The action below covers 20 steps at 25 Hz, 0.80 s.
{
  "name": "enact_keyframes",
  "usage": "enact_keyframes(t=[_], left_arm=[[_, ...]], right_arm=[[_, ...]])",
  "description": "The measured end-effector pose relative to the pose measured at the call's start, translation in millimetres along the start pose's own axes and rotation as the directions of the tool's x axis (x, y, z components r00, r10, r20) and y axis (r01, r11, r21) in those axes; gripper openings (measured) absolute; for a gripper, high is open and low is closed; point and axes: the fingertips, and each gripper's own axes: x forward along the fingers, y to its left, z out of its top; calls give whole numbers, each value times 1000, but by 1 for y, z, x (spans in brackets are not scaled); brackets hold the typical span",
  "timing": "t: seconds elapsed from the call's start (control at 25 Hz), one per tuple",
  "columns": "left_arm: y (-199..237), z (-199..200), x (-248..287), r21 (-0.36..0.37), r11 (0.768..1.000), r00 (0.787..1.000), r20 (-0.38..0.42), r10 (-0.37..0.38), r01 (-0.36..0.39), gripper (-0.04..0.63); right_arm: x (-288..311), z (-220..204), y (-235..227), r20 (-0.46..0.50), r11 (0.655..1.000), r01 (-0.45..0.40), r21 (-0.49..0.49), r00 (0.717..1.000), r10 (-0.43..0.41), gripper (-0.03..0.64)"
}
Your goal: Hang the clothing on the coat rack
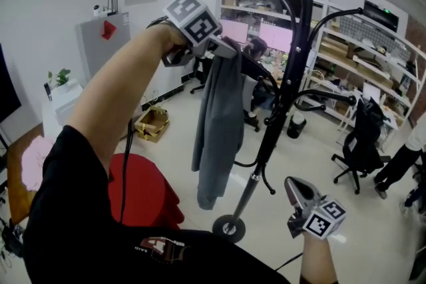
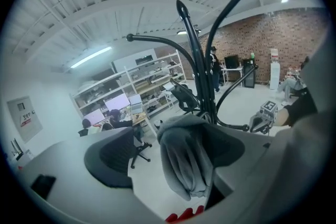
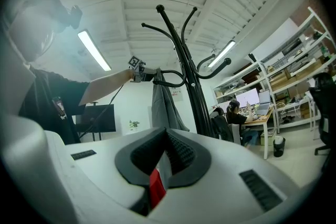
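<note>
A black coat rack [image 1: 283, 90] with curved hooks stands on a round base [image 1: 229, 228] in the middle of the head view. My left gripper [image 1: 226, 48] is raised high and shut on the top of a grey garment [image 1: 216, 123]. The garment hangs straight down beside the rack, at the tip of a left-pointing hook. In the left gripper view the grey garment [image 2: 184, 160] is bunched between the jaws, with the coat rack [image 2: 202, 76] just behind. My right gripper [image 1: 294, 188] is held low, right of the base. Its pads [image 3: 178, 152] meet with nothing between them.
A red stool or cover [image 1: 143, 189] stands at lower left, with a cardboard box [image 1: 152, 123] behind it. An office chair [image 1: 363, 136] and shelves [image 1: 359, 43] are on the right. One person sits at a desk [image 1: 256, 50]; another stands at the right edge [image 1: 406, 156].
</note>
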Motion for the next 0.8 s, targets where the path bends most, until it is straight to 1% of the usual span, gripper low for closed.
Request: enact_keyframes(t=[0.08,0.24,0.4,0.52,0.64,0.8], left_arm=[[-7,-6,4,15,1000,1000,-9,-16,16,399],[-16,-11,9,17,999,999,18,-31,31,399],[-25,-16,9,44,999,999,35,-34,32,399],[-27,-19,1,32,999,996,88,-16,14,399],[-26,-28,-8,8,1000,988,154,12,-13,399],[-32,-54,-15,-36,999,977,212,15,-8,399]], right_arm=[[0,-1,0,-2,1000,-1,3,1000,1,5],[2,-3,0,-7,1000,-4,11,1000,4,5],[3,-4,2,-7,1000,-11,14,1000,11,5],[5,-4,6,-9,1000,-18,15,1000,18,5],[8,-5,7,-15,1000,-22,14,1000,22,5],[13,-5,10,-20,999,-33,10,999,34,5]])
